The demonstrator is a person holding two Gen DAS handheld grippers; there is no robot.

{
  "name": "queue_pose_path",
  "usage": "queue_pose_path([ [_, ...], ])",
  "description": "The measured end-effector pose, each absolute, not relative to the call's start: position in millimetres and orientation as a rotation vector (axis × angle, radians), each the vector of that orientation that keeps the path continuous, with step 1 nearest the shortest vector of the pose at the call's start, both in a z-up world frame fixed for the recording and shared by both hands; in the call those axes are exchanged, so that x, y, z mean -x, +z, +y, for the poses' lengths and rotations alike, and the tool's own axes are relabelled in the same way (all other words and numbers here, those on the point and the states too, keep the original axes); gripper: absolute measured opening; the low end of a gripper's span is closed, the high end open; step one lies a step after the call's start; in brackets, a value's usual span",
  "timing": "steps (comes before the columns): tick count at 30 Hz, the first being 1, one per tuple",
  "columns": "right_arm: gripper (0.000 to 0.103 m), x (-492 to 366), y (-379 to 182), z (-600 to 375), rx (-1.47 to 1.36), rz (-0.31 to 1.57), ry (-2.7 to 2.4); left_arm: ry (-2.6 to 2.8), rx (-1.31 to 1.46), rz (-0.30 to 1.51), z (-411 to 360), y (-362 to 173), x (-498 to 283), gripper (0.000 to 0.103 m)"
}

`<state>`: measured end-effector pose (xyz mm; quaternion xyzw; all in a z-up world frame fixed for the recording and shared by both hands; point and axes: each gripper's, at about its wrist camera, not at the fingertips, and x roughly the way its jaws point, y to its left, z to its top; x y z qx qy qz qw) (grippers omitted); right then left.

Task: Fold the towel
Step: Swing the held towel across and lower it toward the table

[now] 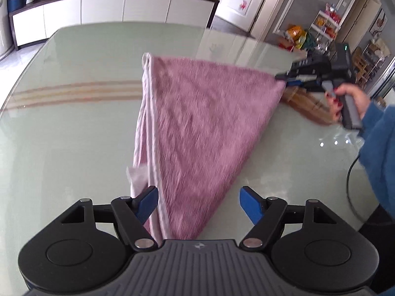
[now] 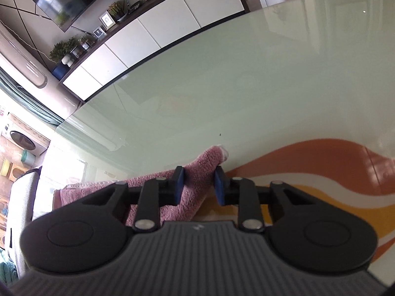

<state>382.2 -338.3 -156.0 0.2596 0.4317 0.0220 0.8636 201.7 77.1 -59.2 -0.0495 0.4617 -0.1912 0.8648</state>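
A pink towel (image 1: 197, 123) with a pale border lies stretched over the glass table (image 1: 74, 135), lifted at its right corner. My left gripper (image 1: 198, 203) is open, its blue pads (image 1: 148, 202) wide apart, with the towel's near corner lying between them and against the left pad. My right gripper shows in the left wrist view (image 1: 284, 77) pinching the towel's far right corner. In the right wrist view the towel (image 2: 195, 185) bunches between the blue pads (image 2: 178, 185) of my right gripper (image 2: 198, 185), and the jaws stand narrowly apart around it.
The table has an orange and yellow wave pattern (image 2: 321, 172) under the glass. A white sideboard (image 1: 111, 9) stands beyond the far edge. A shelf rack with packets (image 1: 321, 29) stands at the right. A black cable (image 1: 350, 180) hangs near my right arm.
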Motion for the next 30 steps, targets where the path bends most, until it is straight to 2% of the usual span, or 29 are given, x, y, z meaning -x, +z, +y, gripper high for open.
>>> queue_pose_path([
  [4, 0.039, -380, -155, -341, -0.534, 0.88, 0.029, -0.415, 0.076, 0.917, 57, -51, -235, 0.076],
  [13, 0.04, -386, -158, -342, -0.583, 0.878, 0.08, -0.397, -0.026, 0.877, 31, -62, -326, 0.076],
  [15, 0.037, -388, -158, -340, -0.577, 0.88, 0.082, -0.388, -0.016, 0.891, 36, -65, -340, 0.076],
  [17, 0.029, -390, -157, -338, -0.543, 0.886, 0.073, -0.384, 0.015, 0.909, 42, -66, -353, 0.076],
  [22, 0.02, -388, -158, -343, -0.532, 0.889, 0.079, -0.383, 0.041, 0.943, 47, -68, -371, 0.076],
  [30, 0.016, -383, -157, -338, -0.469, 0.88, 0.076, -0.364, -0.02, 1.004, 42, -87, -380, 0.078],
])
